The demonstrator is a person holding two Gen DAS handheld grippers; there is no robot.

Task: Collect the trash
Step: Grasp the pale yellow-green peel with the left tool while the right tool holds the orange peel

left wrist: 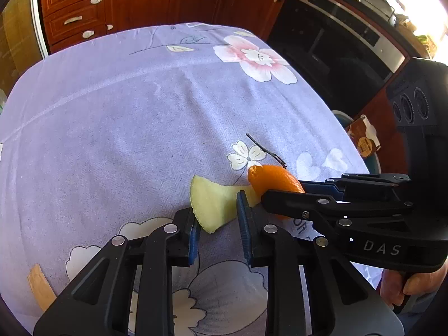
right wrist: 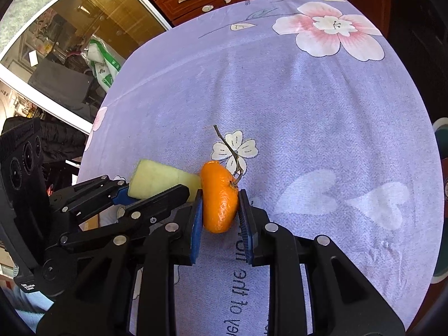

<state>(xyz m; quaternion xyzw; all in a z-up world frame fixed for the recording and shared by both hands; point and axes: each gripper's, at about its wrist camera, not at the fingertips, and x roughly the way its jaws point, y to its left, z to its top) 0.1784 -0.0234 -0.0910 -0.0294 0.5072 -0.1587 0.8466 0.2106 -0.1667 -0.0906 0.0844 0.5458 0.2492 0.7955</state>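
Note:
A pale green melon rind [left wrist: 212,205] and an orange peel piece [left wrist: 273,182] with a thin twig [left wrist: 266,151] lie on the lilac flowered tablecloth [left wrist: 117,117]. My left gripper [left wrist: 218,221] is open, its jaws on either side of the rind's near end. My right gripper [right wrist: 219,210] has its jaws around the orange peel [right wrist: 219,198], pads touching or nearly touching both sides. The rind [right wrist: 159,180] lies left of the peel, with the left gripper's fingers [right wrist: 123,196] beside it. The twig [right wrist: 229,151] runs from the peel's top.
A tan scrap [left wrist: 39,285] lies at the cloth's near left edge. Wooden drawers [left wrist: 75,14] and an oven [left wrist: 344,42] stand beyond the table. A bin with a brown carton [left wrist: 361,140] sits off the table's right edge. A glass door [right wrist: 56,50] is to the left.

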